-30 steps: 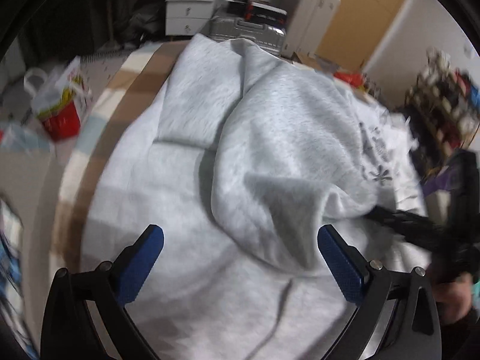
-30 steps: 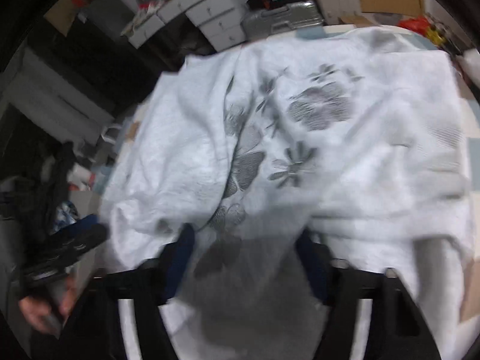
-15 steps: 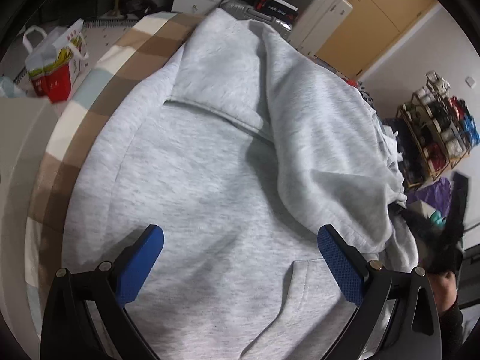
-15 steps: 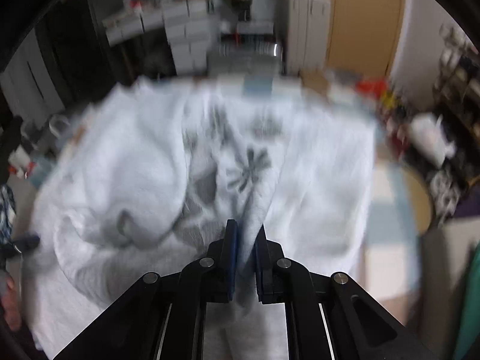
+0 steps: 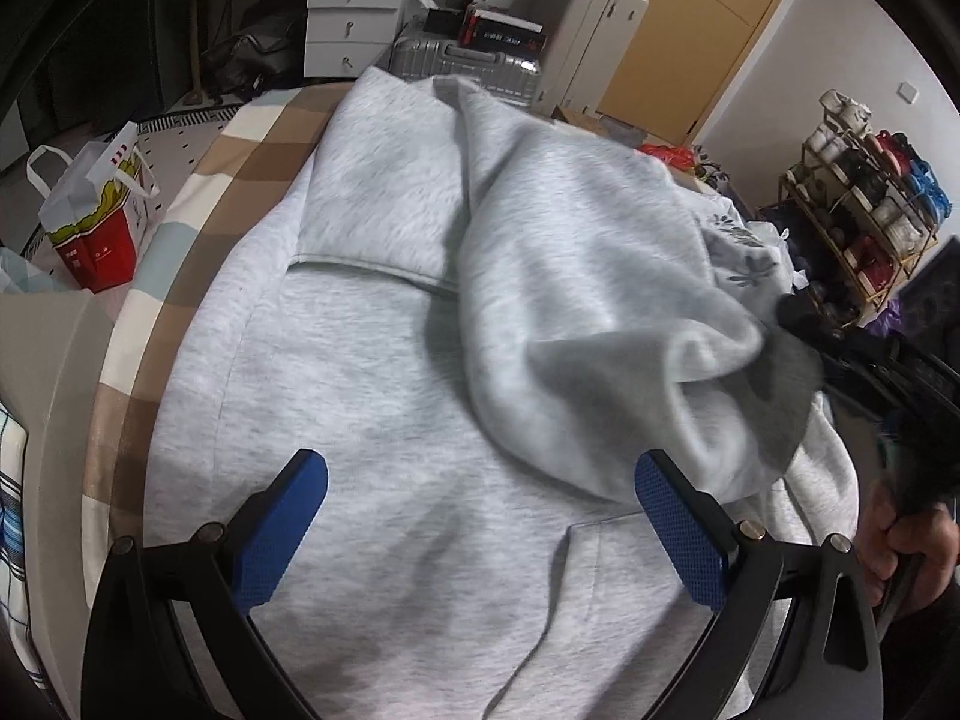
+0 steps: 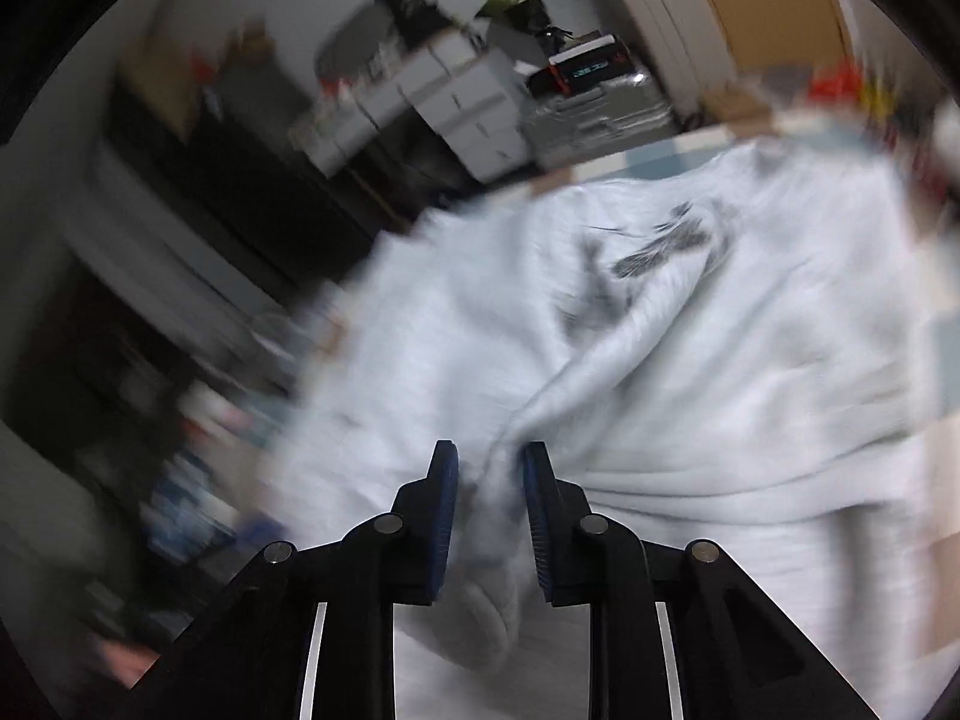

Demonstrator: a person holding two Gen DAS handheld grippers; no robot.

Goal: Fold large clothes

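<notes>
A light grey hoodie (image 5: 372, 360) lies spread on a checked bed cover (image 5: 180, 252), its hood toward the far end. One sleeve (image 5: 600, 312) is lifted and drawn across the body from the right. My left gripper (image 5: 480, 516) is open and empty, hovering over the hoodie's lower front near the pocket. My right gripper (image 6: 489, 480) has its jaws narrowly apart with a bunch of the grey sleeve fabric (image 6: 498, 540) between them; that view is blurred. The right gripper also shows at the right edge of the left wrist view (image 5: 840, 348), at the sleeve cuff.
A white floral cloth (image 6: 660, 246) lies under the hoodie on the right. A red and white bag (image 5: 96, 222) stands on the floor at left. A silver suitcase (image 5: 468, 60) and white drawers (image 5: 354, 24) stand beyond the bed. A shoe rack (image 5: 870, 204) is at right.
The right gripper has carried the sleeve leftward across the hoodie, and its jaws have parted a little around the fabric. The left gripper stays open in about the same place.
</notes>
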